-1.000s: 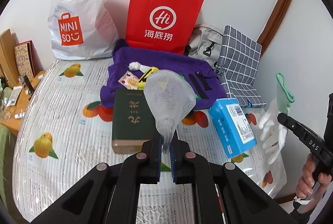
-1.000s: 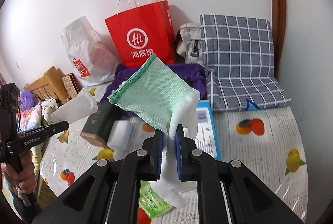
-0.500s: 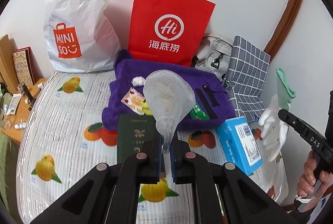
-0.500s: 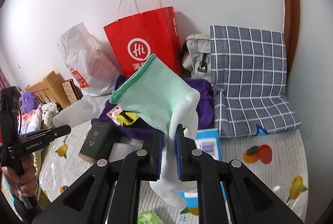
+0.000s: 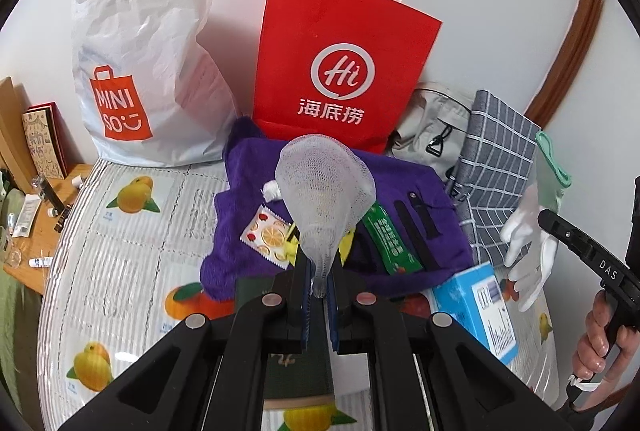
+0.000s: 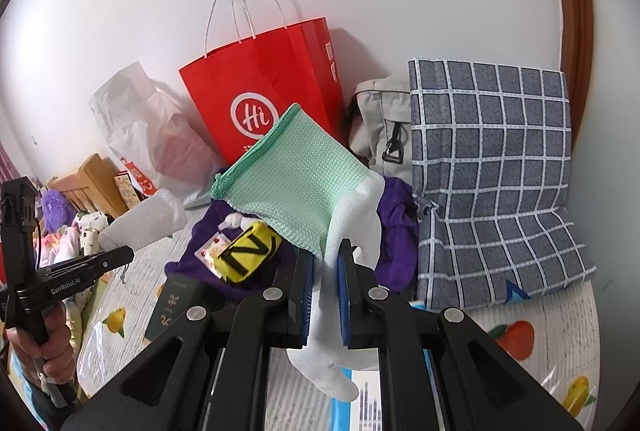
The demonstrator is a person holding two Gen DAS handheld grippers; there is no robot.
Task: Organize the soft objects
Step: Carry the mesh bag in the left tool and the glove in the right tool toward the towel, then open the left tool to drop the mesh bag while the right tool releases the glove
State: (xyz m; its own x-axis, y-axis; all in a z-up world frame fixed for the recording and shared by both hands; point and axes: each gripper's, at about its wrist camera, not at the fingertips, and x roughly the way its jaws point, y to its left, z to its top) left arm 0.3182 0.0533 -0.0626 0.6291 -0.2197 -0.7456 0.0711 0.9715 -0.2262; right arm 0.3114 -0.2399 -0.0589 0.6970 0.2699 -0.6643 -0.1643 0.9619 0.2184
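My left gripper (image 5: 319, 281) is shut on the narrow end of a white foam net sleeve (image 5: 324, 187), which flares upward in front of the purple cloth (image 5: 424, 191). My right gripper (image 6: 325, 279) is shut on a white glove with a mint-green mesh cuff (image 6: 296, 187); its white fingers (image 6: 328, 371) hang below the jaws. The same glove (image 5: 532, 231) shows at the right edge of the left wrist view. The foam net sleeve (image 6: 144, 223) and the left gripper (image 6: 116, 257) appear at the left of the right wrist view. On the purple cloth (image 6: 396, 231) lie a yellow-and-black sock (image 6: 248, 251) and snack packets (image 5: 266, 237).
A red paper bag (image 5: 340, 67) and a white Miniso bag (image 5: 136, 47) stand against the wall. A grey checked cushion (image 6: 496, 167) and grey bag (image 6: 380, 123) sit at the right. A dark green book (image 6: 176, 307) and a blue box (image 5: 480, 307) lie on the fruit-print mattress (image 5: 120, 271).
Both grippers have moved forward toward the purple cloth and the bags, which now look closer. Each keeps its grip, the left on the foam net sleeve, the right on the glove.
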